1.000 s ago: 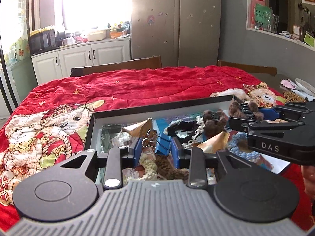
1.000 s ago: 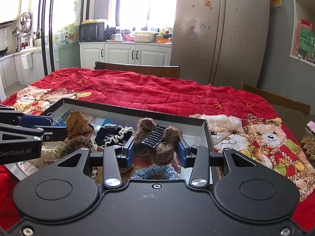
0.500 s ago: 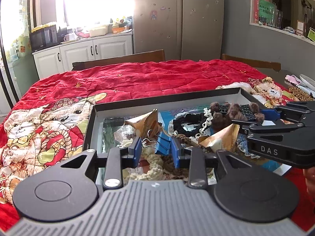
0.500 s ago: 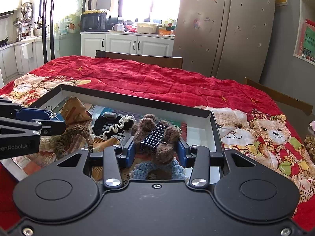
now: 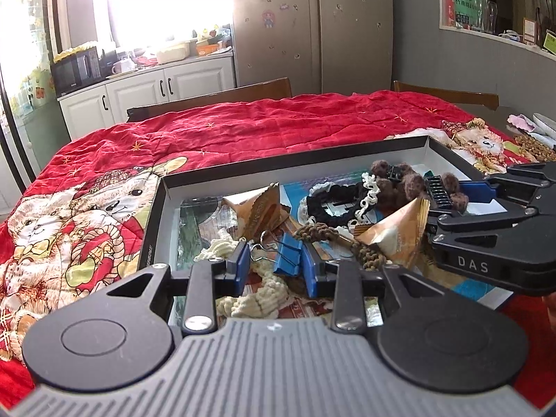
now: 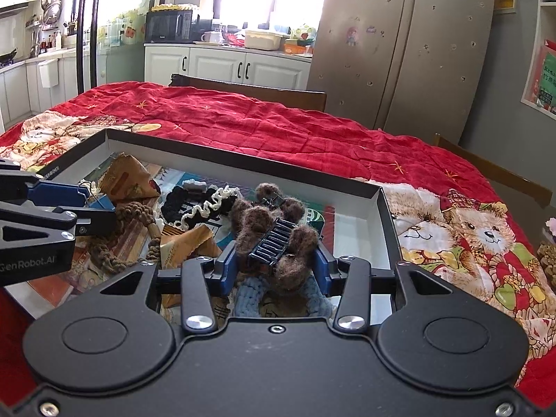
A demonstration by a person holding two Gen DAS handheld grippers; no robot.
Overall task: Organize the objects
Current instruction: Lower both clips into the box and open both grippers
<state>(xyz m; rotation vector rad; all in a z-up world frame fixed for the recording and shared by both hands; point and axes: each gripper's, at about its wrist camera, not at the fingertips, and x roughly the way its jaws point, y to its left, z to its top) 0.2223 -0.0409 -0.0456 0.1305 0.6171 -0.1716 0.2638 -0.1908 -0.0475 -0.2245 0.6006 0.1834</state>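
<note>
Binder clip (image 5: 287, 253) between jaws, handles pointing left.

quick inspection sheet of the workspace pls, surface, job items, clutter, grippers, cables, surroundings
surface: red bear-print quilt covers the table; a shallow black-rimmed box sits on it.
job's things: blue binder clip and fuzzy brown hair claw, both over the box.
clutter: brown packets, black lace scrunchie, cream braided tie, brown braided tie, light blue braided tie in the box.
grippers: left gripper holds the clip; right gripper holds the claw.
cables: nothing seen.
surroundings: fridge, white cabinets, wooden chairs.
</note>
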